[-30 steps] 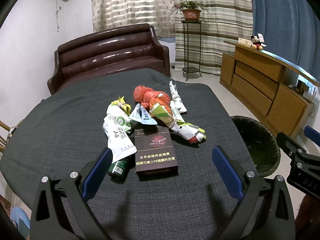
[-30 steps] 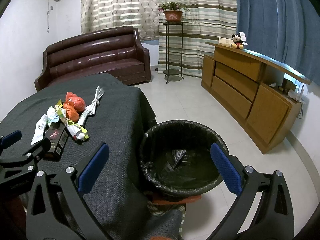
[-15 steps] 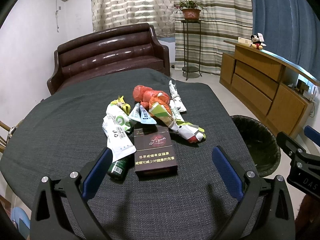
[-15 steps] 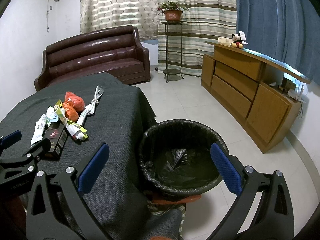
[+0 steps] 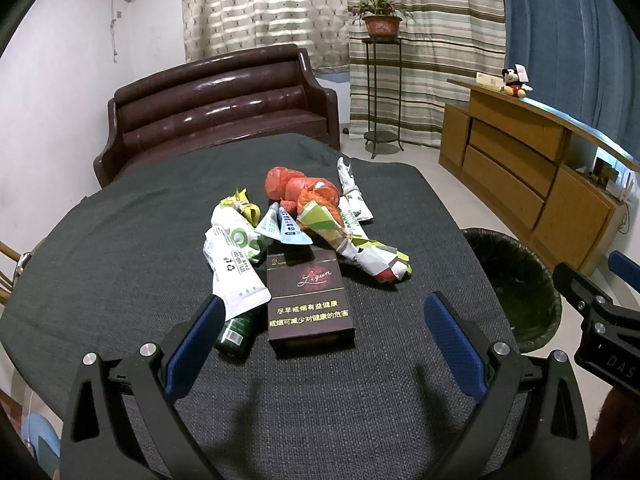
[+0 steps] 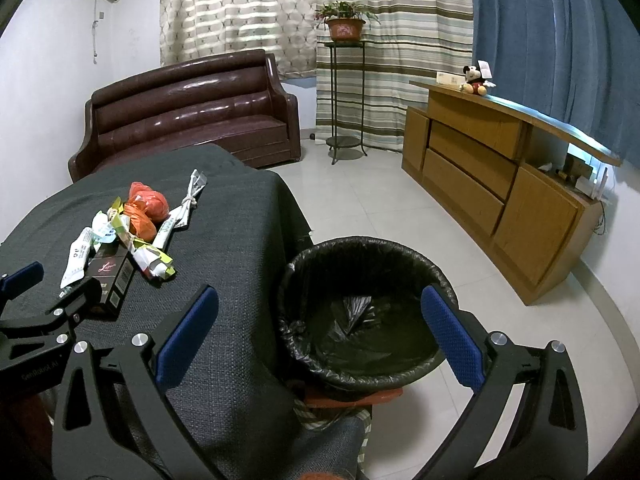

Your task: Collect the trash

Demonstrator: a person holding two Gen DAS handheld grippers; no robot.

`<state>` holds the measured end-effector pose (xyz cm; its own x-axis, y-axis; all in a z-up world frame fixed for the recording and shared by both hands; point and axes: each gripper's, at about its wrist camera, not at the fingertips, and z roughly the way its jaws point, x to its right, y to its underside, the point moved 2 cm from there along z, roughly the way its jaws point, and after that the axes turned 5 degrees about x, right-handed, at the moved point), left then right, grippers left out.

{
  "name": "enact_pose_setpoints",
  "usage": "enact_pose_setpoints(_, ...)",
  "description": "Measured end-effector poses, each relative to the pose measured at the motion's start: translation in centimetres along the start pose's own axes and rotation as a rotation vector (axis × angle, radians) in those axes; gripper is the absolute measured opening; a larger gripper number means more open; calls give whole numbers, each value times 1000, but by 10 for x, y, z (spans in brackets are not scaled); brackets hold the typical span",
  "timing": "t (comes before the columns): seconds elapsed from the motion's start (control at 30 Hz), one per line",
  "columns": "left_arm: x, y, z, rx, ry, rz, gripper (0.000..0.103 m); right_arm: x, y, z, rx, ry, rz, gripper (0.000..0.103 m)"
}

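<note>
A pile of trash lies on the dark cloth table [image 5: 120, 264]: a dark cigarette box [image 5: 309, 300], a white tube [image 5: 234, 268], a small green bottle [image 5: 235, 330], a red plastic bag [image 5: 298, 190] and knotted wrappers [image 5: 360, 244]. My left gripper [image 5: 324, 344] is open and empty, just short of the cigarette box. My right gripper [image 6: 320, 332] is open and empty, over the table's right edge, facing the black-lined trash bin [image 6: 368, 312]. The pile shows at the left in the right wrist view [image 6: 132, 232]. The left gripper's body shows in the right wrist view, too [image 6: 44, 312].
The bin [image 5: 516, 280] stands on the floor off the table's right edge. A brown leather sofa [image 5: 216, 112] is behind the table. A wooden sideboard [image 6: 500, 184] lines the right wall. A plant stand [image 6: 346, 92] is by the curtains.
</note>
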<state>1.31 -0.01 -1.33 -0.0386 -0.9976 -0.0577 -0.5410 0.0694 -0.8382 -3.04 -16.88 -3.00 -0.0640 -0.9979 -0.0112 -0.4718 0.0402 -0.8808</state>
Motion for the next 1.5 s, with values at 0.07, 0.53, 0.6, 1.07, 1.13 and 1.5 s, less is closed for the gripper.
enact_pose_setpoints(0.07,0,0,0,0,0,0,97,0,0,0,0,0,0,99)
enact_pose_setpoints(0.53,0,0,0,-3,-1,1,97,-1,0,1,-2,1,1,99)
enact_pose_setpoints(0.6,0,0,0,-2,-1,1,97,-2,0,1,-3,1,1,99)
enact_pose_setpoints(1.07,0,0,1,-5,0,1,97,0,0,2,-7,2,1,99)
enact_pose_setpoints(1.13,2,4,6,-10,2,-1,97,-1,3,3,-11,2,0,99)
enact_pose_setpoints(1.5,-15,20,16,-66,-22,-55,96,-12,19,11,-65,-7,-13,83)
